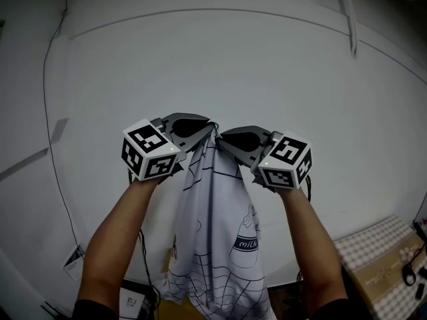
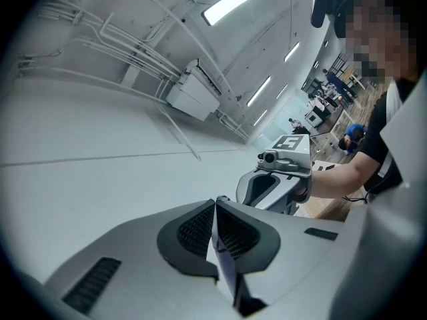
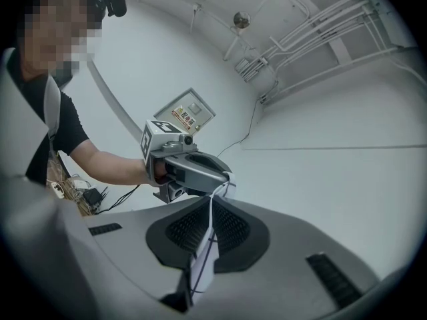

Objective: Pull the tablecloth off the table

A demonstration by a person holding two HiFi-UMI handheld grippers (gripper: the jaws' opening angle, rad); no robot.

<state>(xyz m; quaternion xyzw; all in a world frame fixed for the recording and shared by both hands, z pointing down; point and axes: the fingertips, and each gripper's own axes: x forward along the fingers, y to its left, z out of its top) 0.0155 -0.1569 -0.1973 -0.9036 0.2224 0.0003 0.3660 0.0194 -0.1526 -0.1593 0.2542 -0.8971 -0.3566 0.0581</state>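
Forearms [image 1: 119, 235] up together; left hand-held gripper [image 1: 209, 127] and right hand-held gripper [image 1: 224, 139] tight on tablecloth [image 1: 217, 245]

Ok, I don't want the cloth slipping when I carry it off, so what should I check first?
1. Left claw shut on the tablecloth: ok.
2. Right claw shut on the tablecloth: ok.
3. Both claws side by side, at about one height: ok.
4. Tablecloth hangs down in one bunch: ok.
5. Bottom hem clear of everything below: cannot tell, it runs out of the head view.
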